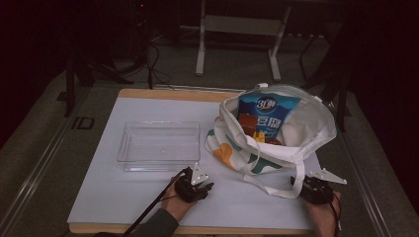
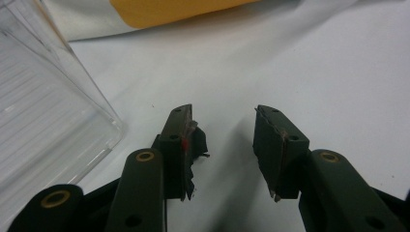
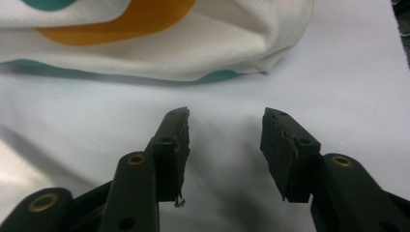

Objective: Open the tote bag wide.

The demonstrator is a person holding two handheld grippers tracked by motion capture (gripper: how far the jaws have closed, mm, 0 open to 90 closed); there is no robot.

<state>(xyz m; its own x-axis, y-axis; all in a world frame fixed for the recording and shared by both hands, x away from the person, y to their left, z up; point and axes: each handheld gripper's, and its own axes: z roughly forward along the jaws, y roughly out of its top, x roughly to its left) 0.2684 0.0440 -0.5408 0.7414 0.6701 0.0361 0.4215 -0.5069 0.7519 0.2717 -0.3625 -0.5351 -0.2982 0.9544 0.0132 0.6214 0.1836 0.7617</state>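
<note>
Ur left gripper (image 1: 193,187) near front edge by clear tray (image 1: 159,146), jaws apart, empty. Right gripper (image 1: 316,189) near front right corner by bag (image 1: 276,133), jaws apart, empty.

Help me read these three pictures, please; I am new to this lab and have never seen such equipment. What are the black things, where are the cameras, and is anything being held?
There is no robot here: a person holds a hand tool with black tongs in each hand. The high view looks down on the white table, where the left tongs and right tongs rest near its front edge. The other two pictures come from cameras riding on each tool, looking along its jaws: the left tongs and the right tongs. Both stand open over bare table, holding nothing. On the table lie a clear plastic tray and a white cloth tote bag with a blue snack packet inside.
</note>
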